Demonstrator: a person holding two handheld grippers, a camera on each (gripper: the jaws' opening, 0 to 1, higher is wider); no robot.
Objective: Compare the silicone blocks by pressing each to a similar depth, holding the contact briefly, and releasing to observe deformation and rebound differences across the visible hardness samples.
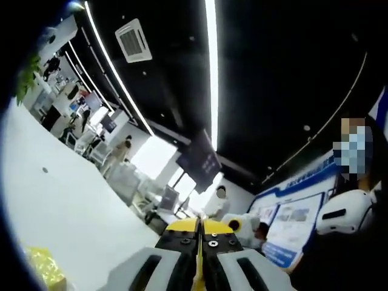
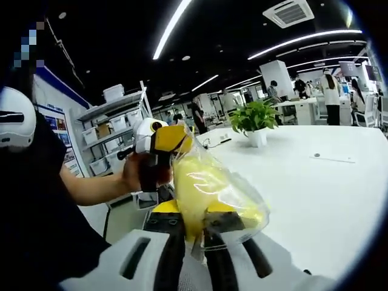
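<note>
A clear plastic bag holding yellow silicone blocks hangs over the white table in the right gripper view. My right gripper is shut on the bag's lower end, with the plastic pinched between its jaws. The left gripper, held in a person's hand, touches the bag's top edge from the left; whether it holds the plastic I cannot tell. In the left gripper view my left gripper points up toward the ceiling with its yellow tips pressed together. A yellow bag shows at that view's lower left on the table.
A potted plant and a small flat disc are on the table beyond the bag. Shelves with bins stand at the left. A person in dark clothes is close by, and other people stand at far desks.
</note>
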